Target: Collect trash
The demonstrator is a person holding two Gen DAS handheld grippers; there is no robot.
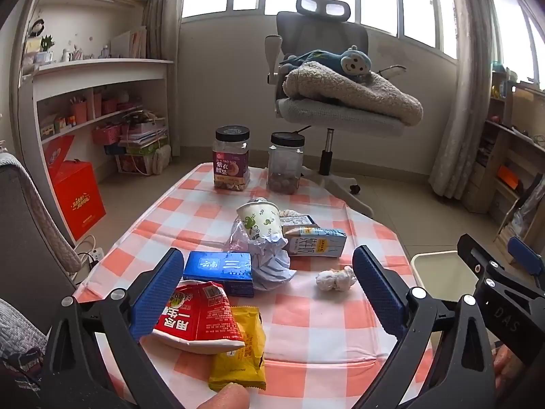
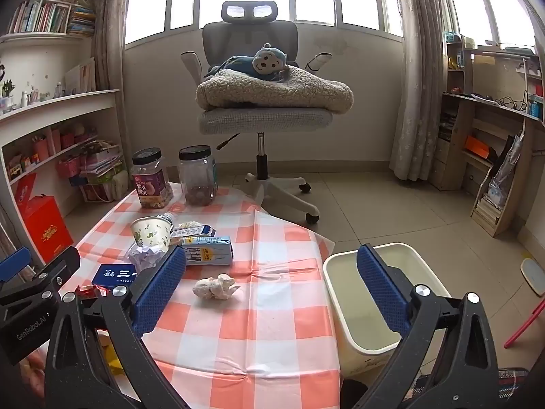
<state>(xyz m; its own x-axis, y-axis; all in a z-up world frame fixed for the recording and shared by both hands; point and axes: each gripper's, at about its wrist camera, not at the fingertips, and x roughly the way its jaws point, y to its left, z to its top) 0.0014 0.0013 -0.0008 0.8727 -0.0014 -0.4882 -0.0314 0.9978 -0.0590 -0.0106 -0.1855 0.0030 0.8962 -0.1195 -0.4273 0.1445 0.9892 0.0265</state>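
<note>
Left gripper: left gripper (image 1: pixel 269 289) spread wide, holding nothing, above the near end of the table.
Right gripper: right gripper (image 2: pixel 272 289) spread wide too, nothing between its fingers; "GenRobot.AI" reads on the other tool's body at its left.
Red bag: red snack bag (image 1: pixel 199 317) with large white Chinese characters, just inside the left gripper's left finger, lying over a yellow wrapper (image 1: pixel 240 351).
Blue box: blue box (image 1: pixel 219 272) with white Chinese lettering, just ahead of the red bag.
Carton: milk carton (image 1: pixel 315 242) on its side, print too small to read, ahead and right of centre.
Cup: paper cup (image 1: pixel 260 223) with green leaf print, tipped onto crumpled paper (image 1: pixel 269 260).
Tissue: tissue wad (image 2: pixel 214 286) just ahead of the right gripper's left finger.
Jars: labelled jar (image 1: pixel 231 158) with purple Chinese label beside a clear jar (image 1: pixel 285 163) at the far edge.
Bin: cream bin (image 2: pixel 344 269) on the floor, touching the table's right side, beneath the right gripper's right finger.
Surface: tablecloth (image 2: pixel 272 323), orange-and-white check.
Room: office chair (image 2: pixel 262 119) with a blanket and plush monkey, windows, bookshelves.
</note>
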